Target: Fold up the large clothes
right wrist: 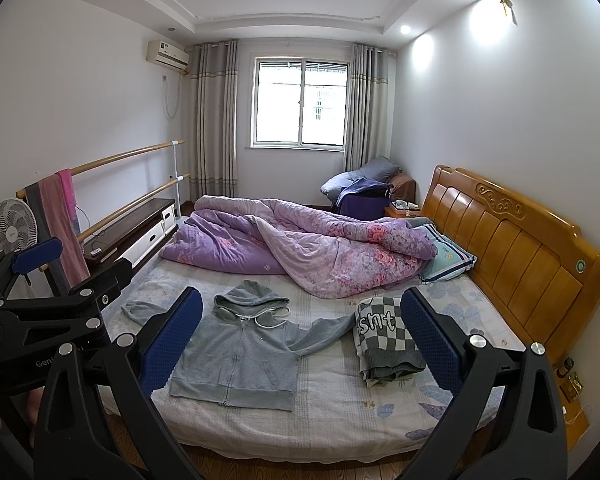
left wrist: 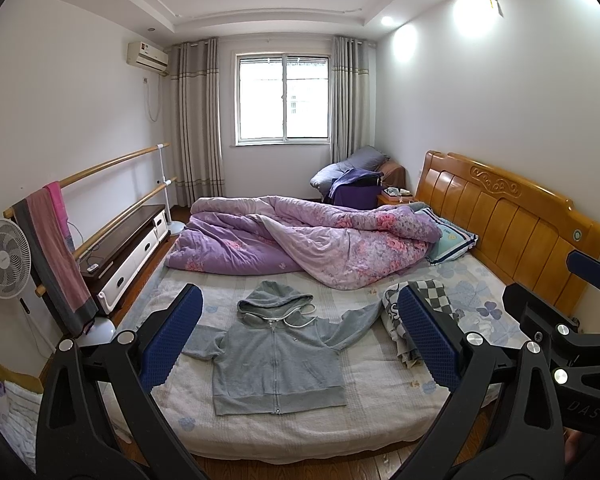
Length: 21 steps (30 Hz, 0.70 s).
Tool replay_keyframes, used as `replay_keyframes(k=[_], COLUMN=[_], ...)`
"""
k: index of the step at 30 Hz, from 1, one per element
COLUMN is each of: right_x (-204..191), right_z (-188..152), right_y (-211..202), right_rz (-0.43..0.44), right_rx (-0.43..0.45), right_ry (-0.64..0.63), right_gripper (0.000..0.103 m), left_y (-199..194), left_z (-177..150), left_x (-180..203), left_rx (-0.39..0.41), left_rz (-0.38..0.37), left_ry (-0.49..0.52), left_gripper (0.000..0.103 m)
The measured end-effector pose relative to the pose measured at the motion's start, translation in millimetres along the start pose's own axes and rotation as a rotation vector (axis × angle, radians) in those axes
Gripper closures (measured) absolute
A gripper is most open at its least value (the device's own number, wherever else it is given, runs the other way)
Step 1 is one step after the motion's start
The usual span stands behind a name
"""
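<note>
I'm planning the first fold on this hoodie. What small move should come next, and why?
Probably lower the open right gripper to the outstretched sleeve. The grey hoodie lies flat and zipped on the bed, both grippers are empty, and that sleeve reaches toward the folded checkered garment.

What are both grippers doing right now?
Left gripper: jaws open, holding nothing, above the grey hoodie.
Right gripper: jaws open, holding nothing.

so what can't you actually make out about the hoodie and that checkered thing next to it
- Gray hoodie: its left-side sleeve end is hidden in both wrist views by a blue finger of that view's own hand-held gripper.
- Checkered garment: mostly hidden in the left wrist view by a finger; folded, so its type is unclear.
- Its lettering: partly readable only.
</note>
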State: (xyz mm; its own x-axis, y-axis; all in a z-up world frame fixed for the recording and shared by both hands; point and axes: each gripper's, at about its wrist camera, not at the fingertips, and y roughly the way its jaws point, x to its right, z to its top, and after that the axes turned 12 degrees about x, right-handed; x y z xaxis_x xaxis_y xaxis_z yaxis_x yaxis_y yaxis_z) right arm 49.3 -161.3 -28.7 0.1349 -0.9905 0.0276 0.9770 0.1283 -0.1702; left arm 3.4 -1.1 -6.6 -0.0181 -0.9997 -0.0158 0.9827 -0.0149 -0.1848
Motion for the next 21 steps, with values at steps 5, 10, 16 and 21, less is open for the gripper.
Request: replay_keyframes(k=[5,10,16,21], right_x=[-2.9,-6.9,-14.4,-22.5], right_z=[-1.5,-2.7,-6.4,-12.1], right_y=[3.8,8.6,16.3,24.9], right_rz=[-0.006,-0.014,-0.035,-0.052], right_rx=[-0.009,-0.019,-0.038,-0.062], right_ry=[0.002,0.007,0.017,0.029], right_gripper=[0.007,0.007,0.007,0.007], left_y=[7.0,16.3,30.8,46.6], left_z=[2.2,0.0,-5.9,-12.7], left_x=[-7.5,-15.6,-27.3,-38.5], left_rx=[-0.009,-0.018,-0.036,-0.06], left_rz=[-0.006,-0.016,-0.042,-0.065], left_ry=[-0.003,-0.003,0.001,0.007], left_gripper=[0.005,0.005,0.005,0.005])
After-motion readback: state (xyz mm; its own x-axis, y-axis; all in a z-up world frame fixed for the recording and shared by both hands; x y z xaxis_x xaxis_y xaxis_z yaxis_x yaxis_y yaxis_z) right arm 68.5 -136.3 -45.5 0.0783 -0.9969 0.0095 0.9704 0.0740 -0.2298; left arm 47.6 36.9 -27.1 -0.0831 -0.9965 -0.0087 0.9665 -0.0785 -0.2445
